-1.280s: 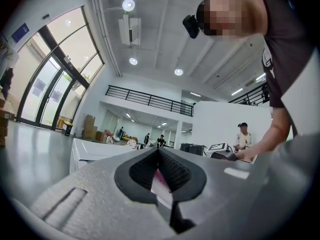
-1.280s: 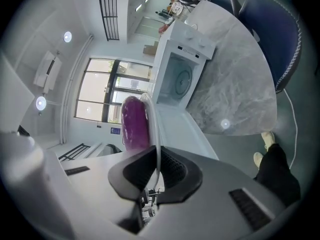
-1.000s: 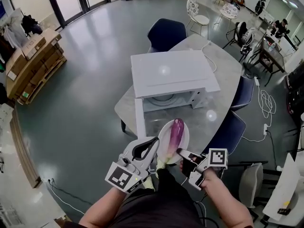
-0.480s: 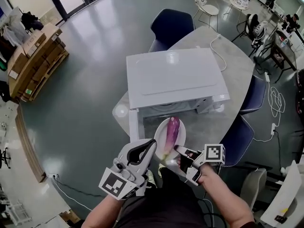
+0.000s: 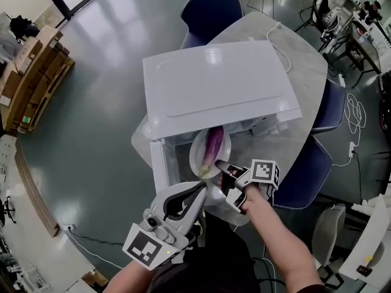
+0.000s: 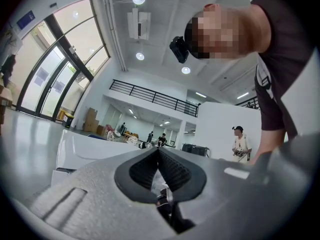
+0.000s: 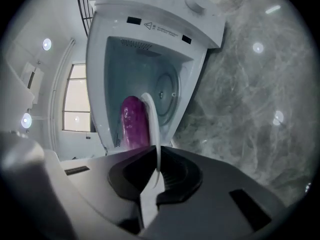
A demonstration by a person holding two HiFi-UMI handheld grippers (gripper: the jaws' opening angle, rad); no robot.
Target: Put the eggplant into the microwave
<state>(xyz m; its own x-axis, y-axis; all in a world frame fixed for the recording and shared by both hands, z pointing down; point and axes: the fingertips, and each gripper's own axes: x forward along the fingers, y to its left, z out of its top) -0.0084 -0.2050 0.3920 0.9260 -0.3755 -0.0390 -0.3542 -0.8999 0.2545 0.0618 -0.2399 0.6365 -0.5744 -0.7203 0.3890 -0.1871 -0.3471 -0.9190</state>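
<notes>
A purple eggplant (image 5: 213, 144) lies on a white plate (image 5: 198, 155). My right gripper (image 5: 222, 171) is shut on the plate's near rim and holds it at the mouth of the white microwave (image 5: 220, 84), whose door (image 5: 159, 168) stands open to the left. In the right gripper view the plate's rim (image 7: 153, 129) runs edge-on between the jaws of that gripper (image 7: 156, 171). The eggplant (image 7: 134, 121) sits just inside the cavity (image 7: 167, 84). My left gripper (image 5: 197, 195) hangs back below the door, shut with nothing in it. In the left gripper view, that gripper (image 6: 159, 153) points up toward the ceiling.
The microwave stands on a grey marble table (image 5: 307, 81). Blue chairs (image 5: 207, 10) (image 5: 307, 174) ring the table, and a white cable (image 5: 281, 52) trails behind the microwave. Cardboard boxes (image 5: 30, 72) are stacked far left on the floor.
My right gripper has carried the plate with the eggplant forward, from in front of the microwave up into its opening. The left gripper stayed low and shut.
</notes>
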